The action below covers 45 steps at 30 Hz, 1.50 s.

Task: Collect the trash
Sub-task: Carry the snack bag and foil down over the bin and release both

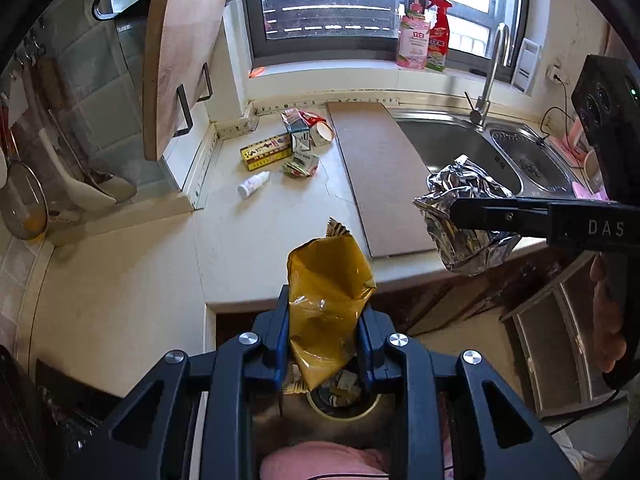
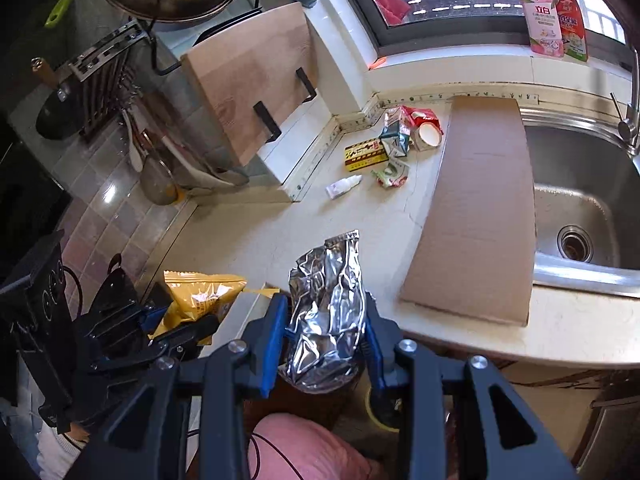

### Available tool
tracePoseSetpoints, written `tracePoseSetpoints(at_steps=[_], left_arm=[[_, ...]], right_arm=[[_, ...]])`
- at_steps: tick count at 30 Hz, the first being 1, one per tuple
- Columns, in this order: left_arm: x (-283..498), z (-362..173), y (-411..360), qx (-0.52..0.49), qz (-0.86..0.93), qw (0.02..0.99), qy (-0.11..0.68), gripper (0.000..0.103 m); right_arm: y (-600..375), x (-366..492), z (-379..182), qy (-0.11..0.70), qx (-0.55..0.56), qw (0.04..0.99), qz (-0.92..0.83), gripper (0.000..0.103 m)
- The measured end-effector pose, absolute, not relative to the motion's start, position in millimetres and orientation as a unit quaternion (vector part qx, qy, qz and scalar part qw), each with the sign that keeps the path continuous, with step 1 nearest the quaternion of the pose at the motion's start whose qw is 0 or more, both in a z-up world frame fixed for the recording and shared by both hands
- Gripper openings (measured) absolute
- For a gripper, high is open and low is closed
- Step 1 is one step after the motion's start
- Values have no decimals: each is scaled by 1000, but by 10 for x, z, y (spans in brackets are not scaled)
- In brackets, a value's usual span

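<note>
On the far left we see a tiled wall with hanging utensils (image 1: 60, 168), and beside them a wooden cutting board (image 1: 180, 72) held upright in a black rack. Moving right along the pale countertop (image 1: 120, 300), a small white bottle (image 1: 253, 184) lies on its side, near a yellow box (image 1: 266, 153) and a cluster of crumpled cartons (image 1: 304, 136) close to the back corner.

In the middle, we hold the left gripper (image 1: 326, 344) clamped on a yellow snack wrapper (image 1: 326, 280), its blue pads (image 1: 282, 344) pressing the wrapper from both sides, just in front of the counter's edge. Below it, between the fingers, a round bin opening (image 1: 344, 400) with scraps inside seems to sit, though the view there is cramped and we cannot be sure of its shape.

Further right, a flat cardboard sheet (image 1: 376, 176) lies on the counter just beside the steel sink (image 1: 460, 148), with the faucet (image 1: 490, 76) behind it. Two cleaning bottles (image 1: 424, 36) stand on the windowsill.

At the right, our right gripper (image 2: 326, 328) is closed on a crumpled silver foil bag (image 2: 328, 308), held off the counter past its front edge, with the left gripper's yellow wrapper just beside it.
</note>
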State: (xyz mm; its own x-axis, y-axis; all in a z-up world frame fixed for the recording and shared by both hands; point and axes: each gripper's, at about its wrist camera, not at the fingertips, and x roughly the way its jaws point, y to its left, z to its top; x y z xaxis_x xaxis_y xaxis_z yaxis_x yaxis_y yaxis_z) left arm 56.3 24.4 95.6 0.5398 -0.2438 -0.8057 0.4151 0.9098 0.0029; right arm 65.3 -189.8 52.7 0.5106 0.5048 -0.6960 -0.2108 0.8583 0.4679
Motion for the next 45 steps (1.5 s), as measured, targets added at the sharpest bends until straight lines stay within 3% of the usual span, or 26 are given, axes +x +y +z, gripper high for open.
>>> tracePoseSetpoints(at_steps=[9,25,45], left_arm=[[-53,424,173,93,-222,833,499,26],[443,-1745,365,31,-147,779,609,26],[764,-3457,97,34,-136,734,665,26]], right_arm=[[-1773,234,11,499,168,817,235,36],[-1663,470,-2050,612,173,754,167,36],[-1564,790,-3792,684,144,708,103,36]])
